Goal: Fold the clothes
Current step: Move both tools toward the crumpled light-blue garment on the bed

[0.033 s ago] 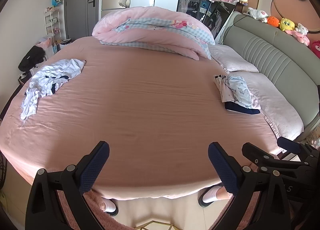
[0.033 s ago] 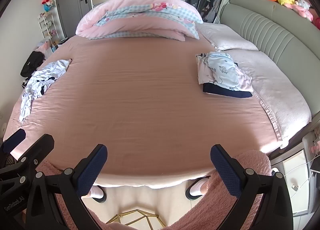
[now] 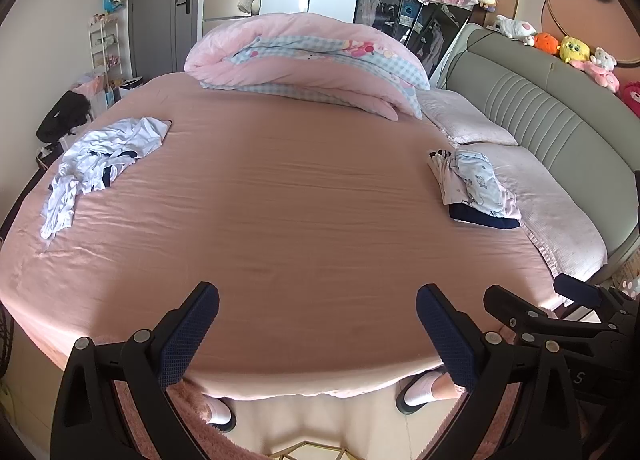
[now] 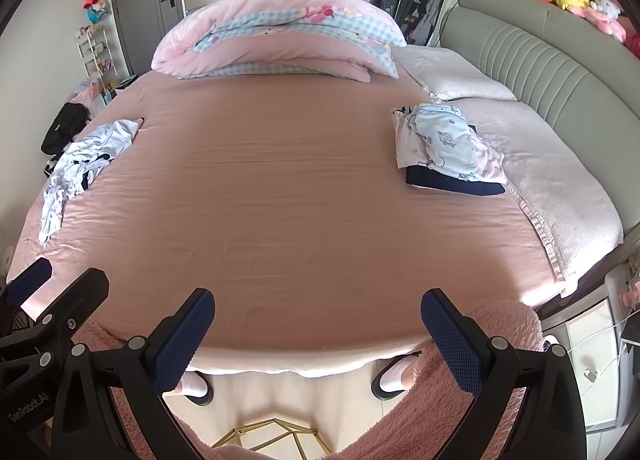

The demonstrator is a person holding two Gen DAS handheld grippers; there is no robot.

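Over the near bed edge, left view: left gripper hanging spread wide, empty; crumpled white clothes lying far left, folded stack sitting far right. Right view: right gripper gaping, empty, over pink bed.

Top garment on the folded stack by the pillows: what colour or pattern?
Top garment: light blue with small cartoon animal prints; clearest in the right wrist view.
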